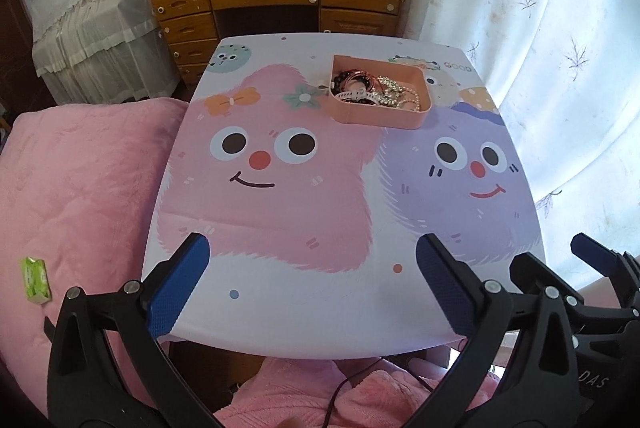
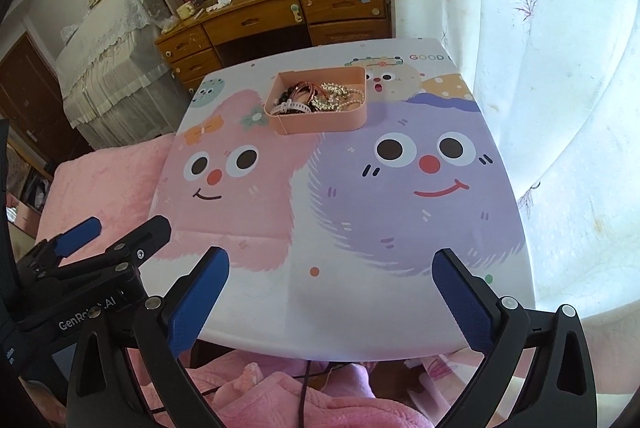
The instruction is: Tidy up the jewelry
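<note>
A pink tray (image 1: 384,118) stands at the far side of the cartoon-print table (image 1: 320,300). It holds a heap of jewelry (image 1: 372,88): bangles, beaded bracelets, a white strap and pearl chains. The tray also shows in the right wrist view (image 2: 320,122), with the jewelry (image 2: 320,95) inside. My left gripper (image 1: 312,268) is open and empty above the table's near edge. My right gripper (image 2: 332,276) is open and empty too, beside the left one. Each gripper shows at the edge of the other's view, the right one (image 1: 600,268) and the left one (image 2: 96,240).
A pink quilt (image 1: 72,188) with a small green packet (image 1: 37,279) lies left of the table. A wooden desk (image 1: 280,0) with clutter stands behind. A white curtain (image 1: 560,68) hangs at the right. A dark cable (image 2: 304,388) runs below the table's near edge.
</note>
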A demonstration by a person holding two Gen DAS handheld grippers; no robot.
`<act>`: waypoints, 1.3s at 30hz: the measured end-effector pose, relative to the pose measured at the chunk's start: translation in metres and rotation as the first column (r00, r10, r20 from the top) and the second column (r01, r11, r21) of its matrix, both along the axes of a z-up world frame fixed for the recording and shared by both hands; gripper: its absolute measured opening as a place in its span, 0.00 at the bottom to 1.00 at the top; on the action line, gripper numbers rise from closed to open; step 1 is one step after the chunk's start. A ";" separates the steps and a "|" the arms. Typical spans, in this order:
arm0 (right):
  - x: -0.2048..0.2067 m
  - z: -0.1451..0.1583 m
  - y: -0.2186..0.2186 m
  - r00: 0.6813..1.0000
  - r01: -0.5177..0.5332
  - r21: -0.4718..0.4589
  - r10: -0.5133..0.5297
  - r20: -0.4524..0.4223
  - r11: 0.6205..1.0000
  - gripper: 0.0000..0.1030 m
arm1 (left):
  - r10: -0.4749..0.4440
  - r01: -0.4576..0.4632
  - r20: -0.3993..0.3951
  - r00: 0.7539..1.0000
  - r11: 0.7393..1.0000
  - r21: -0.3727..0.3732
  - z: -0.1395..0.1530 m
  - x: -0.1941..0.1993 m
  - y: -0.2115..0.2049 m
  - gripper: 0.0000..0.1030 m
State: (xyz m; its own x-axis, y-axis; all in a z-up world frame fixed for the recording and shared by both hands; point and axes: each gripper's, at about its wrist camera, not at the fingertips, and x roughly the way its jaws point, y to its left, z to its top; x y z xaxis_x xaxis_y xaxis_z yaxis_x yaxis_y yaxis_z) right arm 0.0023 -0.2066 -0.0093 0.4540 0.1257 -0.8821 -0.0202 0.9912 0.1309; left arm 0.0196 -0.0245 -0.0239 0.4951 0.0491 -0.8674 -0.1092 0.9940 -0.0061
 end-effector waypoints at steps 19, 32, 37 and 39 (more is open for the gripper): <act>0.006 -0.015 0.000 1.000 -0.015 -0.021 0.015 -0.004 1.000 0.99 | -0.013 0.013 -0.032 0.999 1.000 -0.008 -0.017 0.007 -0.004 0.99; 0.006 -0.013 0.000 1.000 -0.021 -0.019 0.021 0.003 1.000 1.00 | -0.014 0.014 -0.017 1.000 1.000 0.009 -0.011 0.008 -0.007 0.99; 0.006 -0.012 -0.001 1.000 -0.020 -0.018 0.020 0.002 1.000 1.00 | -0.015 0.015 -0.017 1.000 1.000 0.010 -0.010 0.009 -0.007 0.99; 0.006 -0.012 0.000 1.000 -0.020 -0.020 0.021 0.004 1.000 1.00 | -0.015 0.015 -0.015 1.000 1.000 0.011 -0.010 0.008 -0.007 0.99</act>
